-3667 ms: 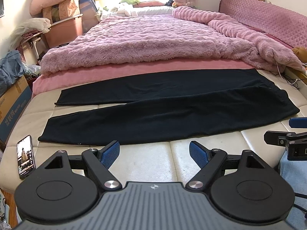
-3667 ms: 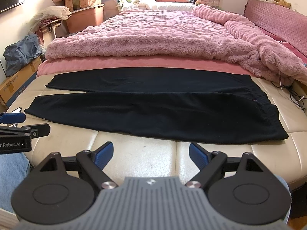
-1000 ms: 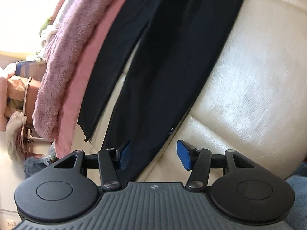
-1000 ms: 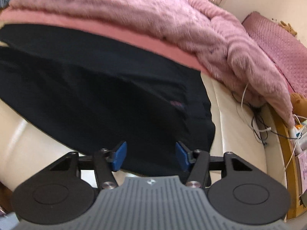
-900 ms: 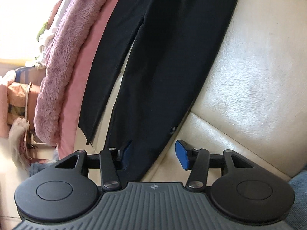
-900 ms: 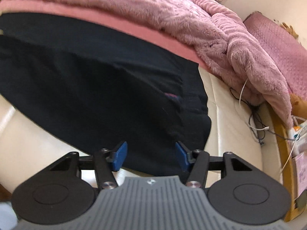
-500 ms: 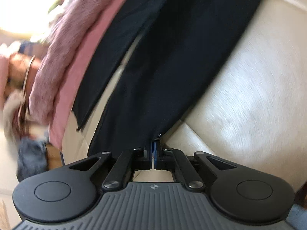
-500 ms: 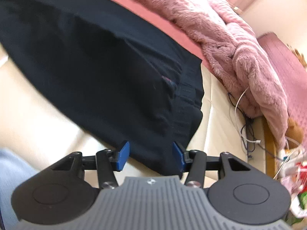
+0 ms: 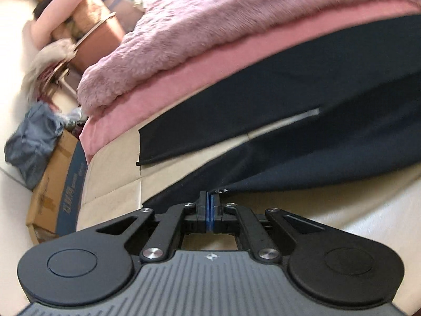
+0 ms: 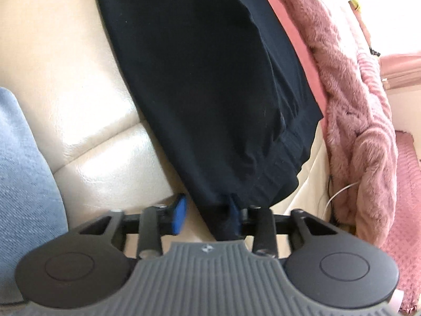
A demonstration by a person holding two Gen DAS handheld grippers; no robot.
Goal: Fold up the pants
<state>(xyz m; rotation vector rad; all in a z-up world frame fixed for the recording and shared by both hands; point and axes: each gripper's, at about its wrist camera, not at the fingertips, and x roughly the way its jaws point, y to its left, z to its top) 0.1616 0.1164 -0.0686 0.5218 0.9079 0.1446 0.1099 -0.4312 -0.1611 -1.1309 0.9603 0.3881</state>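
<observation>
left gripper point(image 9: 210, 205): clenched tight, blue pads pressed together on the hem corner of the near pant leg, cloth pulled up off the bed there
right gripper point(image 10: 205, 212): jaws closing, waistband corner of the pants between them; right pad against the cloth, left pad point(image 10: 179, 214) not yet touching
pants point(image 9: 302, 131): black, laid flat across the cream mattress point(image 9: 113, 173), legs split in a narrow v, far leg beside the pink blanket point(image 9: 210, 26)
waistband point(image 10: 276, 163): ribbed, bunched at the right gripper
box point(image 9: 52, 181): cardboard, on the floor beside the bed
</observation>
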